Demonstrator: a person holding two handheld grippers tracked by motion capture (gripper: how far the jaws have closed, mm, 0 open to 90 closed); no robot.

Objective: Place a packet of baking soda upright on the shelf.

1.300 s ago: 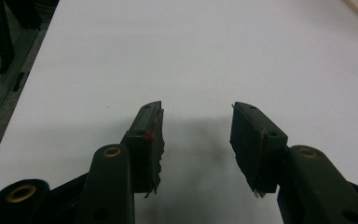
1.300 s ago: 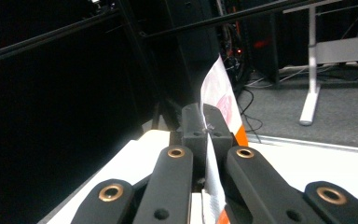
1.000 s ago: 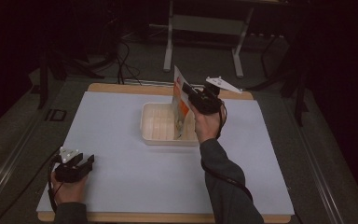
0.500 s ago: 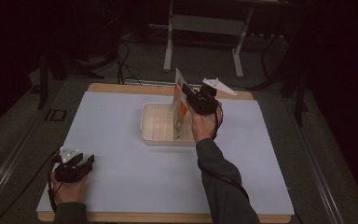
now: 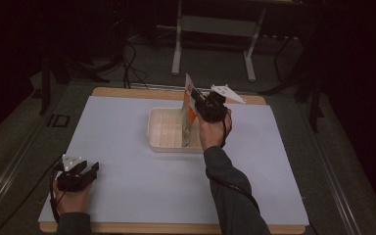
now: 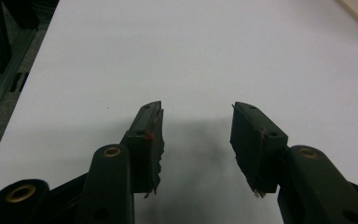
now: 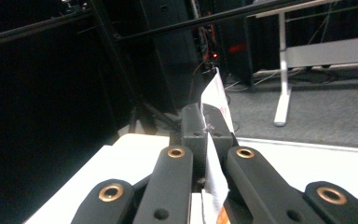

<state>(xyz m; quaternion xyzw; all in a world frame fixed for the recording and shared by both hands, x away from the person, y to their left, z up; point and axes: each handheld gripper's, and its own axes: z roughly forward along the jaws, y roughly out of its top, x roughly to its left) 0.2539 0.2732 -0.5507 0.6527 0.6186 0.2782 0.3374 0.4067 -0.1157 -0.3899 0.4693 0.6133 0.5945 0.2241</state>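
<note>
I count two grippers, one packet and one tray on my table. My right gripper (image 5: 199,100) is clamped tight on the top edge of a flat white packet with an orange panel (image 5: 189,113); in the right gripper view the jaws pinch the thin white sheet (image 7: 213,100) between them, with its edge sticking up past the tips. The packet stands upright on its edge, its lower part inside the right-hand end of the single white plastic tray (image 5: 162,128), which sits near the middle of the pale sheet covering the table (image 5: 127,186). I cannot make out anything else in the tray. My left gripper (image 5: 81,172) rests low at the near left corner, well apart from the tray. In the left gripper view its jaws stand wide, with bare tabletop (image 6: 200,60) between the two pads (image 6: 151,135).
</note>
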